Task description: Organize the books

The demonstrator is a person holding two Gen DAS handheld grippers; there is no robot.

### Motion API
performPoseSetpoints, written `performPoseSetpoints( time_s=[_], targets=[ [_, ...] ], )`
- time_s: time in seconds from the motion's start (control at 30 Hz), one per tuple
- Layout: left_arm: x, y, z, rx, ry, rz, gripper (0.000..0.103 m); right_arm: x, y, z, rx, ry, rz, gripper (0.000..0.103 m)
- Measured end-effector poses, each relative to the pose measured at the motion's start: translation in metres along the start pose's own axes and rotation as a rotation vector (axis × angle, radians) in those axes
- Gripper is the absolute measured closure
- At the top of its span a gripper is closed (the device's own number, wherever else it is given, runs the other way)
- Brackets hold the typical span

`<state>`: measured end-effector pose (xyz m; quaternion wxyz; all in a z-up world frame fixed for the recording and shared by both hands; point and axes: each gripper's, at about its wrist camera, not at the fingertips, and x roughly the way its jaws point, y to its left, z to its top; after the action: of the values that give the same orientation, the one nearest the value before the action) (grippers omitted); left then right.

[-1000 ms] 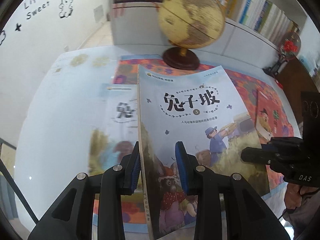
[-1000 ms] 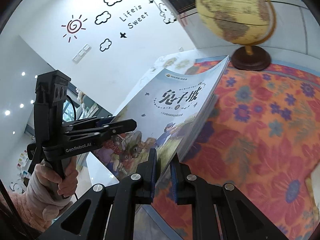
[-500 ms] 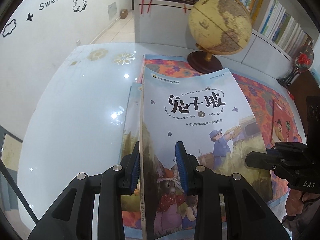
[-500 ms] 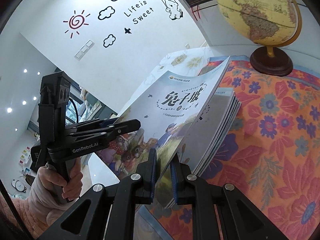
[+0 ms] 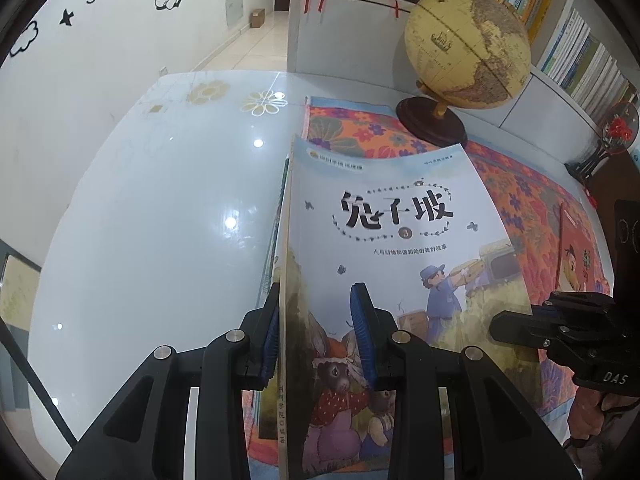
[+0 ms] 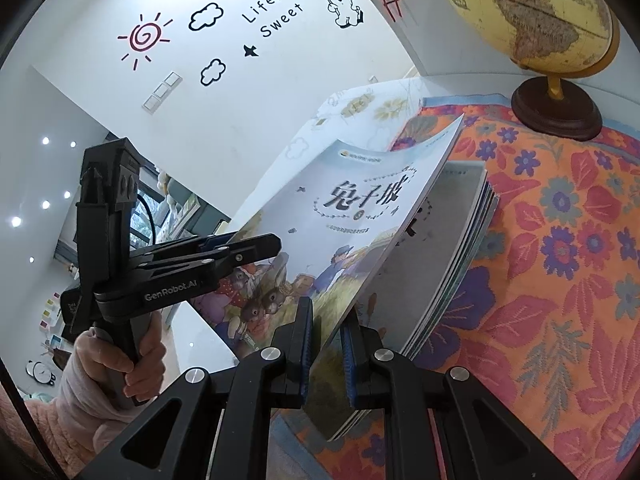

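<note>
**Two grippers carry one thin book over a pile**

Left wrist view: The left gripper [image 5: 316, 334] is clamped on the spine edge of a picture book [image 5: 396, 248]. The book has rabbits and a man in blue on its cover. It hangs tilted above the table [image 5: 152, 216], with more books just under its left edge. The right gripper [image 5: 560, 328] pinches the book's other side. A globe [image 5: 466, 52] stands behind on a flowery cloth [image 5: 516, 184].

Right wrist view: The right gripper [image 6: 326, 346] is squeezed tight on the book's [image 6: 352, 232] near corner. The left gripper [image 6: 224, 256] bites the far edge, and a hand [image 6: 136, 356] holds its handle. Right below the book lies a stack of books [image 6: 448, 268] on the cloth [image 6: 568, 240].

The book looks light and thin. Its cover bends, and the top corner curls up. The cover looks shiny, so it may slip. I think holding both edges is best, close to the spine where it is stiffer. One grip alone may let it flop.
</note>
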<state>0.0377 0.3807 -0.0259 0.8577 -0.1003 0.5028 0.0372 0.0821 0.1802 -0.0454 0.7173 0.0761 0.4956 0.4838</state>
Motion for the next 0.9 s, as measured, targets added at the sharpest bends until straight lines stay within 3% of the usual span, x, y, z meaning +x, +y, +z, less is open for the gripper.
performPoseSetpoints(
  time_s=[0.57,0.73,0.9],
  targets=[
    [0.017,0.002,-0.004,-0.003,0.056,0.017,0.071,0.026,-0.011,-0.006,0.043,0.069,-0.024,0.090],
    [0.021,-0.001,-0.005,0.032,0.078,0.086,0.064,0.025,-0.015,-0.005,0.082,0.074,-0.011,0.087],
    [0.023,0.009,-0.004,-0.027,0.099,0.052,0.061,0.024,-0.021,-0.005,0.137,0.082,-0.003,0.086]
  ],
)
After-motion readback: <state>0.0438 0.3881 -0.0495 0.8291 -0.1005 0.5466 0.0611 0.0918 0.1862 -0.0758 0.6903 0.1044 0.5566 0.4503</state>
